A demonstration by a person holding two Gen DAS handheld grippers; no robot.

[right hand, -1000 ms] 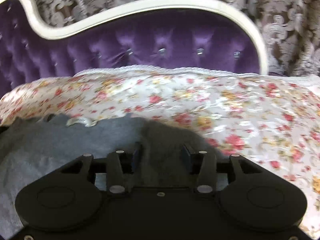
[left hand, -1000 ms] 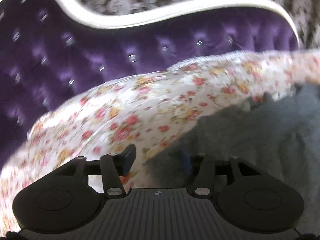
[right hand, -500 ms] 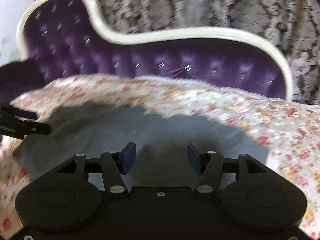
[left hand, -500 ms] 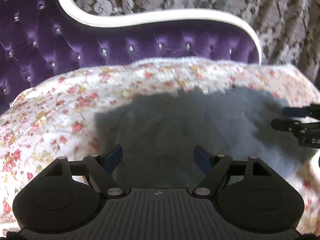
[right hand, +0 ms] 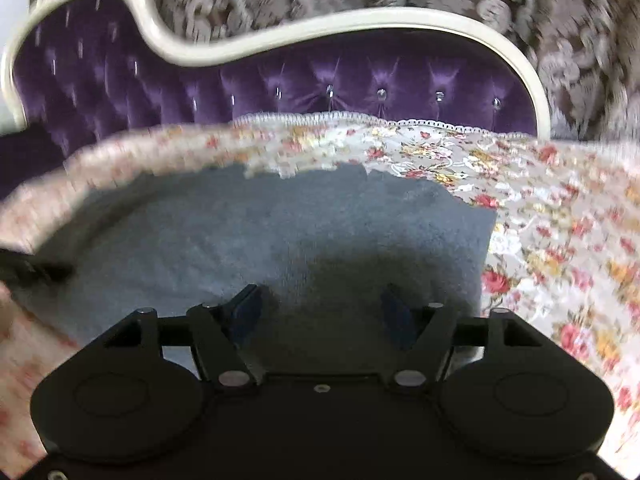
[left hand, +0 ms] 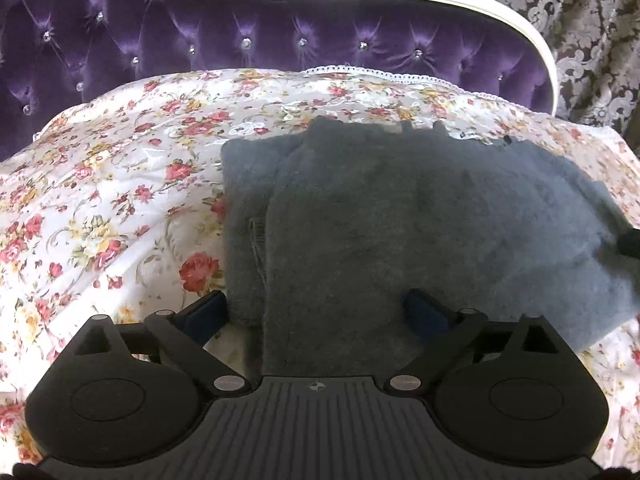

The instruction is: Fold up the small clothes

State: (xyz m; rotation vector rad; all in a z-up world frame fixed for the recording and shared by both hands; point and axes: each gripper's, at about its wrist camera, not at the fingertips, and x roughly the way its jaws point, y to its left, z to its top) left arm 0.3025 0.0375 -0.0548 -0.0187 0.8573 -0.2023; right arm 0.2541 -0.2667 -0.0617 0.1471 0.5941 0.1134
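Lying flat on the floral sheet (left hand: 120, 184) of the bed, the grey garment (left hand: 400, 220) shows one layer doubled over at its left side; it looks soft, light and limp, best taken at an edge or corner through both layers. My left tool (left hand: 316, 316) and right tool (right hand: 320, 308) are both opening over it, pads clear, gripping nothing. A purple tufted headboard (left hand: 240, 32) and patterned curtain (left hand: 592, 20) stand behind.
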